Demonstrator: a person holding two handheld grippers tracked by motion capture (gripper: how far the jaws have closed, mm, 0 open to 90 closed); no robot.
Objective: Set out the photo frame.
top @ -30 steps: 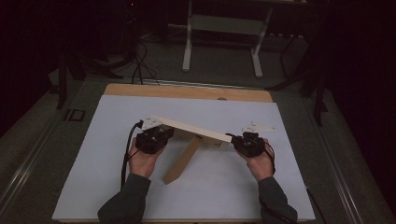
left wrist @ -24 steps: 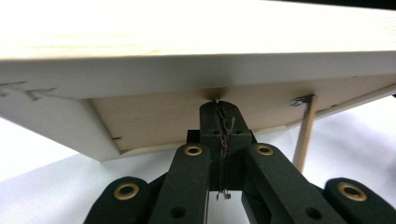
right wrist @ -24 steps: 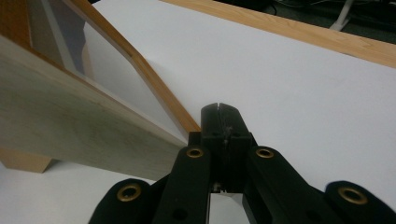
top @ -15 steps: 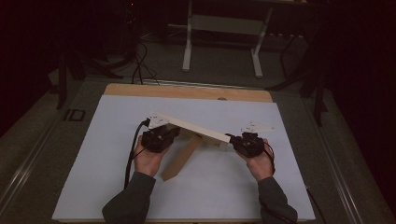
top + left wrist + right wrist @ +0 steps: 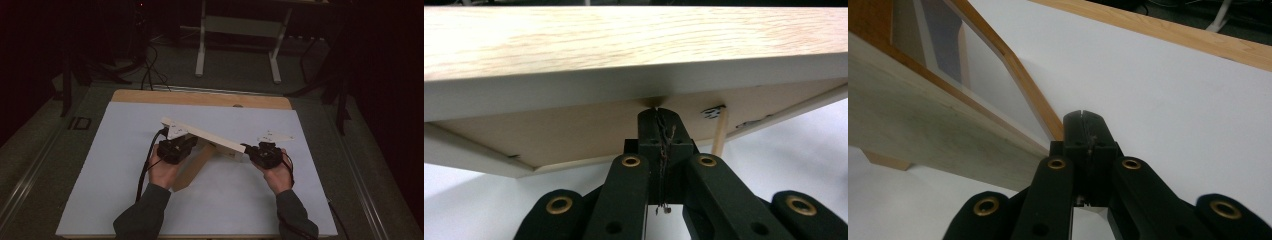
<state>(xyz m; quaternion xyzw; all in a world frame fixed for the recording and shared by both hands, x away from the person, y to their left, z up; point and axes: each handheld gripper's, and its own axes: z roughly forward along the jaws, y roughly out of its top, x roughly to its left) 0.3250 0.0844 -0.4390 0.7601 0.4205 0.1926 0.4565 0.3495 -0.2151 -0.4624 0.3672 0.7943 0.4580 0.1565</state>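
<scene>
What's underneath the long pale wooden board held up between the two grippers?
Under the long board a second wooden board slants down to the white table cover. A small dowel pokes from the underside. The boards' joint is covered.

the wooden board [image 5: 624, 45] runs off the left gripper view's sides; its ends unseen.

lab | dark room | white-covered table [image 5: 120, 165] | floor cables [image 5: 147, 70]

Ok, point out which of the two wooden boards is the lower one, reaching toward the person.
The darker board: it runs from under the pale long board down toward the person. The pale one spans crosswise between the left gripper and right gripper.
</scene>
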